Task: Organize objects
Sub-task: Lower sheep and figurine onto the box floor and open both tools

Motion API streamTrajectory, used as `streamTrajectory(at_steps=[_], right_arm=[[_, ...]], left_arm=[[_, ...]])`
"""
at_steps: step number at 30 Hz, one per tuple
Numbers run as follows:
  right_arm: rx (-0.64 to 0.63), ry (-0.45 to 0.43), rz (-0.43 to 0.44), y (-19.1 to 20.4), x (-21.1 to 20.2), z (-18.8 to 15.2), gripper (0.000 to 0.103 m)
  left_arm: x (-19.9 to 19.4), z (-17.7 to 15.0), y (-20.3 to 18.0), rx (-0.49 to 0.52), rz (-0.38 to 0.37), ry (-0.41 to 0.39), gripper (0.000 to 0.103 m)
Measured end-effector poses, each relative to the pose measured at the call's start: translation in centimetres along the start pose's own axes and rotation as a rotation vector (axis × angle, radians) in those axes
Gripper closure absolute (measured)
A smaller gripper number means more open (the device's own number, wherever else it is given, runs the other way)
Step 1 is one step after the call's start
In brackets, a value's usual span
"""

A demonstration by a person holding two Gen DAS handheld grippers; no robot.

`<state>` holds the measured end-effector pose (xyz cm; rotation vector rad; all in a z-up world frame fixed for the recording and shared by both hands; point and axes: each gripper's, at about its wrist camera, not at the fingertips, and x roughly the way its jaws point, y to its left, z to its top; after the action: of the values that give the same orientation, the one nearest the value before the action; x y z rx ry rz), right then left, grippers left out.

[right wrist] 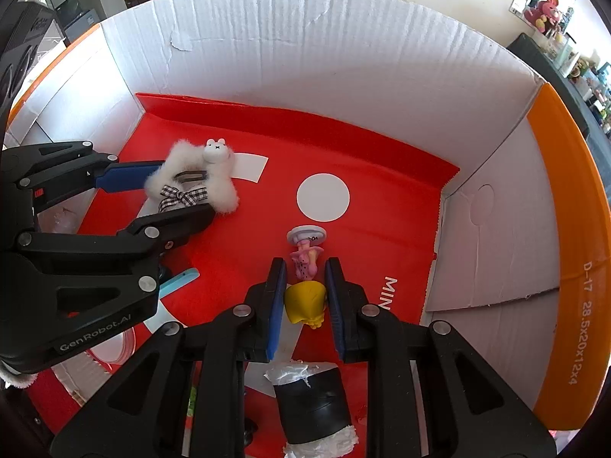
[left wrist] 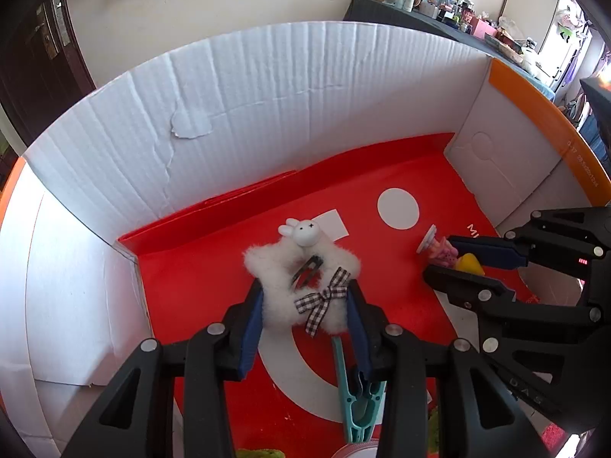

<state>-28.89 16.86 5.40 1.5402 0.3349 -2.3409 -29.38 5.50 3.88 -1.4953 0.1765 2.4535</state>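
Through my left wrist camera, my left gripper (left wrist: 305, 305) is closed part-way, its blue pads pressing both sides of the fluffy white hair clip (left wrist: 301, 286), the one with a bunny head and a checked bow. The clip sits on the red floor of the cardboard box (left wrist: 267, 95). A teal clothespin (left wrist: 353, 393) lies under my right-hand finger. Off to the right, my right gripper (left wrist: 454, 259) pinches the small figurine (left wrist: 452, 253), pink with a yellow part and a white round base.

Through my right wrist camera, my right gripper (right wrist: 305, 297) is squeezed tight on the figurine's (right wrist: 305, 290) yellow part, its pink body and base pointing toward the white circle printed on the floor. A black roll (right wrist: 313, 404) lies below my fingers. At left, my left gripper (right wrist: 183, 194) clamps the hair clip (right wrist: 198, 179).
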Motion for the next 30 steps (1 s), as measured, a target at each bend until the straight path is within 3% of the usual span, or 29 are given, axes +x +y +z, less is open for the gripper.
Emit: streamTrajectory(at_steps=[30], right_arm=[[0.007,0.0,0.005,0.7,-1.0,-0.2,0.082]], left_arm=[[-0.7,-0.7,2.1,-0.025,-0.027,-0.006,0.053]])
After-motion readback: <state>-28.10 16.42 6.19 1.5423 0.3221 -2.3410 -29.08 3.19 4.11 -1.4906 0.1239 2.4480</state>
